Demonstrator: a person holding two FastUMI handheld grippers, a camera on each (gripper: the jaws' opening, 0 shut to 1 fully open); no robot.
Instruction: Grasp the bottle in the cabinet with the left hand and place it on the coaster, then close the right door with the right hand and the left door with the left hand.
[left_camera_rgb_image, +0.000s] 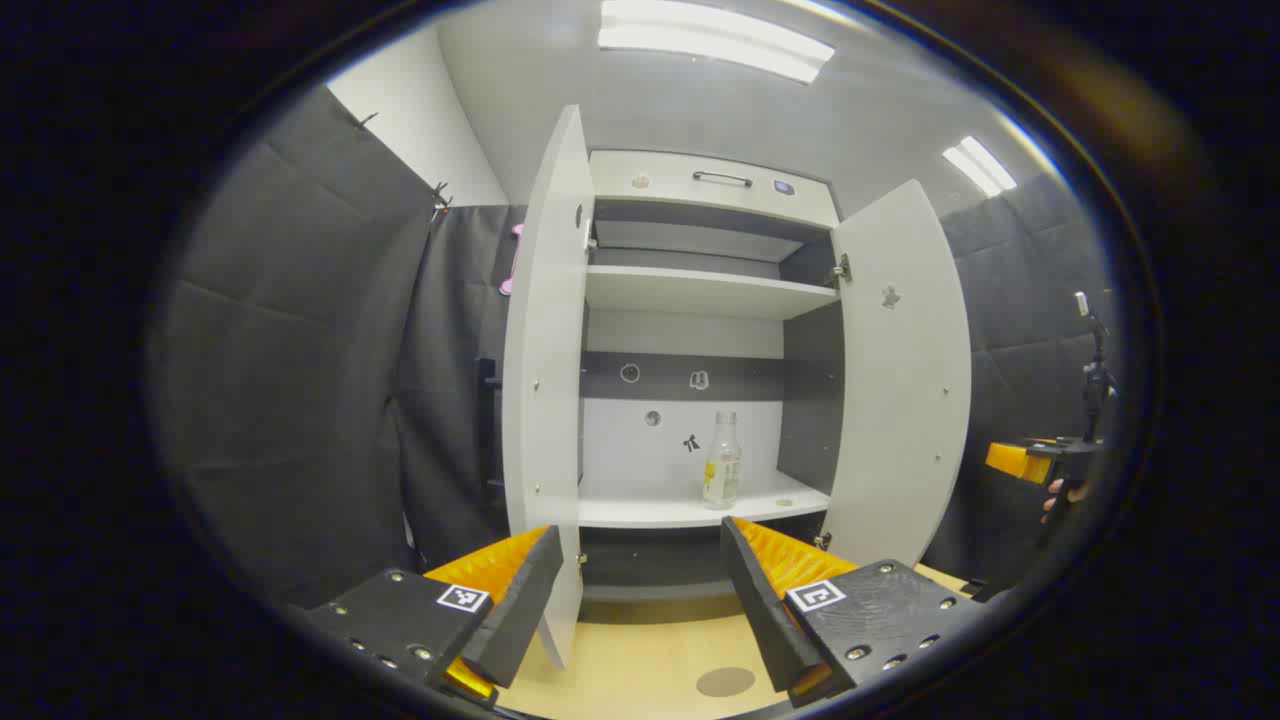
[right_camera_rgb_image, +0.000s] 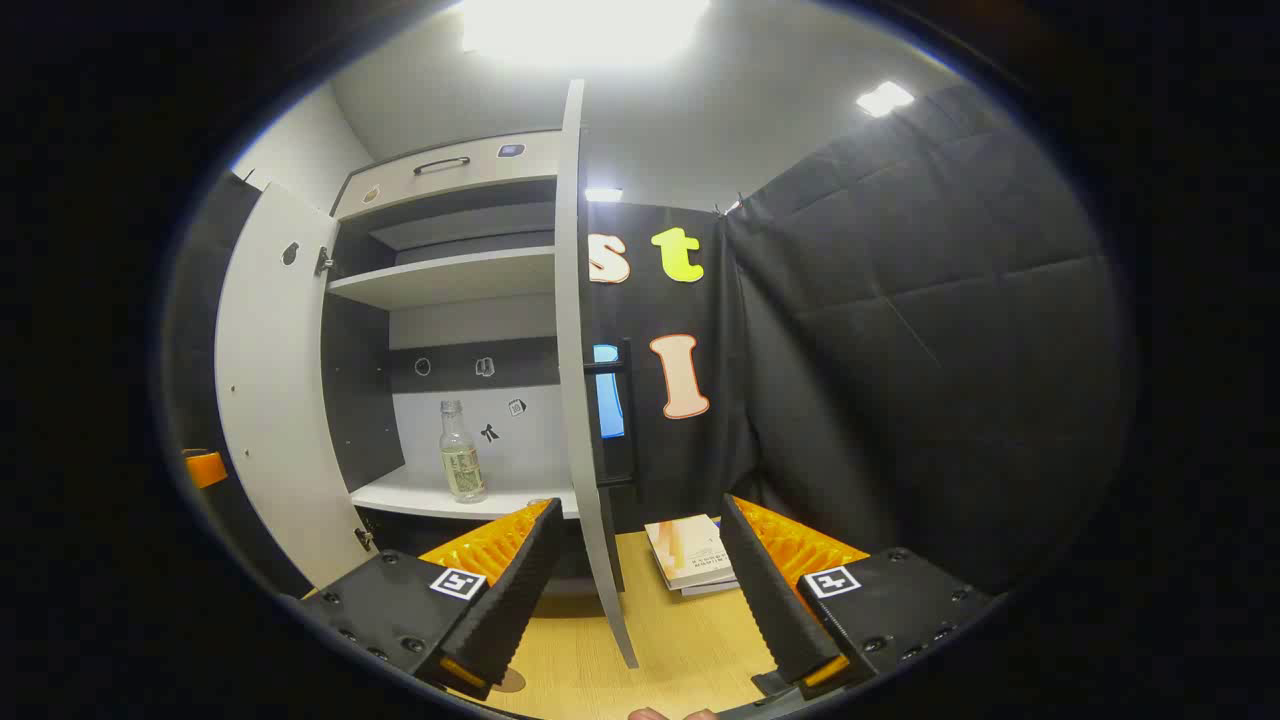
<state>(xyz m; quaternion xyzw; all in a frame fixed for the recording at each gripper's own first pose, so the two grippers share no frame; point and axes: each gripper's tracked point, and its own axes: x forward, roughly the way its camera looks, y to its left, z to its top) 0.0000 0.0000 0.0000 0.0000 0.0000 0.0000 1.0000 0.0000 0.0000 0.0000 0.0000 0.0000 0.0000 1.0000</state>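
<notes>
A clear glass bottle (left_camera_rgb_image: 722, 460) with a pale label stands upright on the cabinet's lower shelf (left_camera_rgb_image: 690, 508), toward its right side. Both white doors stand open: the left door (left_camera_rgb_image: 545, 380) and the right door (left_camera_rgb_image: 900, 380). A round brown coaster (left_camera_rgb_image: 725, 682) lies on the wooden table in front of the cabinet. My left gripper (left_camera_rgb_image: 640, 610) is open and empty, well short of the shelf, aimed at the opening. My right gripper (right_camera_rgb_image: 635, 610) is open too, with the right door's edge (right_camera_rgb_image: 572, 350) straight ahead between its fingers. In the right gripper view the bottle (right_camera_rgb_image: 460, 455) stands left of that edge.
A small stack of books (right_camera_rgb_image: 695, 555) lies on the table right of the cabinet. An upper shelf (left_camera_rgb_image: 700, 292) and a top drawer with a handle (left_camera_rgb_image: 722, 179) sit above. The right gripper (left_camera_rgb_image: 1020, 460) and its hand appear far right, beyond the right door.
</notes>
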